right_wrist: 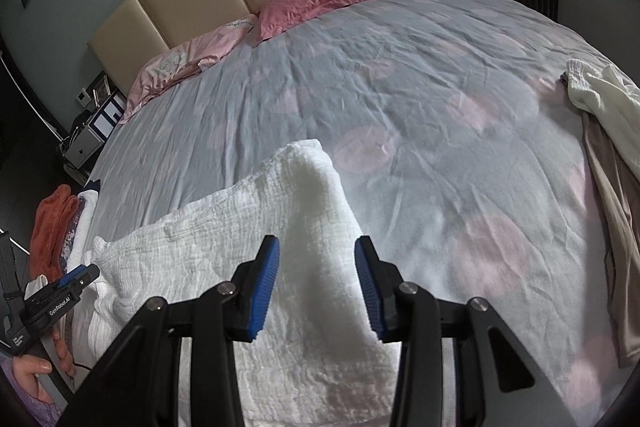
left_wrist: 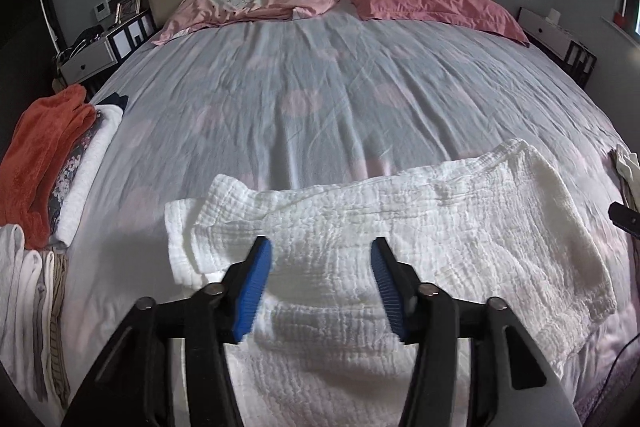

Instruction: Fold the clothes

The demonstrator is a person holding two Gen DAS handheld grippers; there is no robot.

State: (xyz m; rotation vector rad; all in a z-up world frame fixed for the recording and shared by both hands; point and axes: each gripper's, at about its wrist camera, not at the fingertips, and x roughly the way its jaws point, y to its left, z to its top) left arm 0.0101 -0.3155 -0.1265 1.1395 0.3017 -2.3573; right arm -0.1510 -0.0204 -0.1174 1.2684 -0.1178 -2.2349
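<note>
Bed (left_wrist: 320,87), grey-and-pink cover, was seen carrying all items. White crinkle garment (left_wrist: 360,227) was laid across the near edge, roughly flat, far-right corner (right_wrist: 308,155) humped up. Folded stack (left_wrist: 60,167) was set at the left edge; unfolded pale clothes (right_wrist: 600,115) were left at the right edge. Left claw (left_wrist: 322,287) and right claw (right_wrist: 316,283) were both held wide, nothing gripped, above the garment. Judged step: smoothing done, first fold pending. Next move would call for both claws pinched on the near hem, then carried forward.
</note>
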